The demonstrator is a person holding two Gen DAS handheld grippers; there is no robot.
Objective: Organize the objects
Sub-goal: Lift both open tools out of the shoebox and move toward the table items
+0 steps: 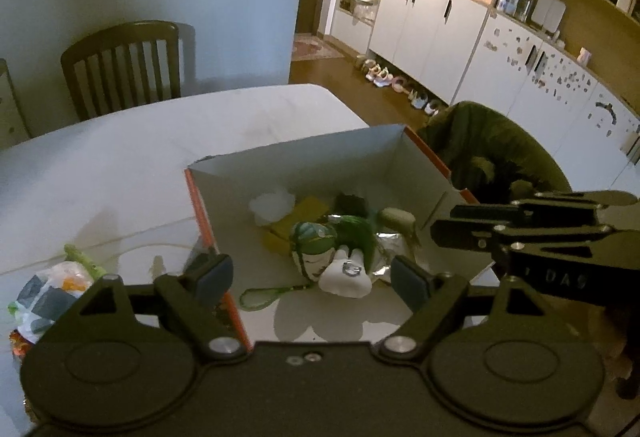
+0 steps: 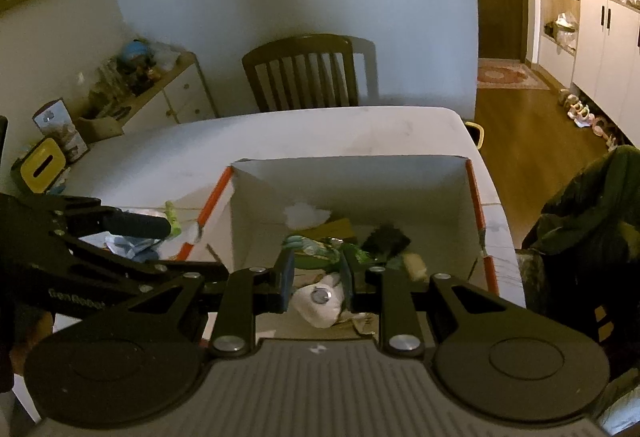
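At the white table's (image 2: 320, 133) right edge sits the box (image 1: 320, 153); left gripper (image 1: 308, 277) spread wide, right gripper (image 2: 316, 279) partly open and empty; only the right view shows the sideboard (image 2: 176, 93).

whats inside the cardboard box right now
In the box: a white doll with green hair, a yellow block, a white flower-shaped piece, a small racket, foil and a dark item. Whatever lies under the doll is covered.
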